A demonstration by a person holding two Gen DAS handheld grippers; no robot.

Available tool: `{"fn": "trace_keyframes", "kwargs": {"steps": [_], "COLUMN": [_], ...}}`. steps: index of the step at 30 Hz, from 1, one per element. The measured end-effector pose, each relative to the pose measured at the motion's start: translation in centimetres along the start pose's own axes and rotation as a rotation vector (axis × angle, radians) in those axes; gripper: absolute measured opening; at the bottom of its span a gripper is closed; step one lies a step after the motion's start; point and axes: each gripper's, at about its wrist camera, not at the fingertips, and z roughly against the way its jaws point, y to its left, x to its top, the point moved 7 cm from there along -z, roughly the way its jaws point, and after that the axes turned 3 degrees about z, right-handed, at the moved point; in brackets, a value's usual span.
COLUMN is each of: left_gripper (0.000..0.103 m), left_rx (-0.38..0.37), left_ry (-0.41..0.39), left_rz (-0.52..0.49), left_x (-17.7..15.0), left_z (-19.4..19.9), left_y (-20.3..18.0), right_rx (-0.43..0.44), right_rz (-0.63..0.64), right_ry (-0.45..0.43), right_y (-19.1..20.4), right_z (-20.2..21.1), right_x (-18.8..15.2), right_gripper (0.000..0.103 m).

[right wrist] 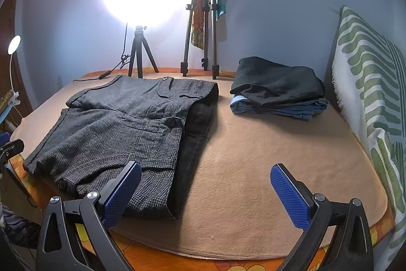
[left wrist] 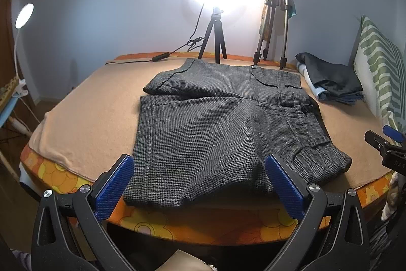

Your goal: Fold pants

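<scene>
Grey houndstooth shorts [left wrist: 215, 128] lie flat on a tan blanket [left wrist: 96, 113], waistband to the right, both legs to the left. My left gripper [left wrist: 200, 184] is open and empty, its blue pads either side of the near leg's front edge. In the right wrist view the shorts [right wrist: 121, 133] lie at left with the dark waistband lining showing. My right gripper [right wrist: 205, 192] is open and empty above the blanket [right wrist: 266, 156], its left pad over the near waist corner. The right gripper's tip also shows in the left wrist view [left wrist: 385, 146].
A stack of folded dark clothes [right wrist: 279, 90] sits at the back right. A ring light on a small tripod [right wrist: 139, 6] and a tall tripod [right wrist: 203, 17] stand at the far edge. A green-patterned cushion [right wrist: 373, 93] borders the right side. A desk lamp [left wrist: 24, 15] stands left.
</scene>
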Motion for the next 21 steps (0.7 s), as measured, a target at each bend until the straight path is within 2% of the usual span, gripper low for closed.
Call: {"fn": "trace_keyframes", "kwargs": {"steps": [21], "left_gripper": [0.103], "left_rx": [0.006], "left_ry": [-0.012], "left_rz": [-0.008], "left_x": [0.01], "left_z": [0.03], "left_y": [-0.17], "right_rx": [0.005], "right_rz": [-0.001], "right_ry": [0.004], "right_y": [0.05], "right_z": [-0.06], "right_x": [0.02], "right_gripper": [0.103]}}
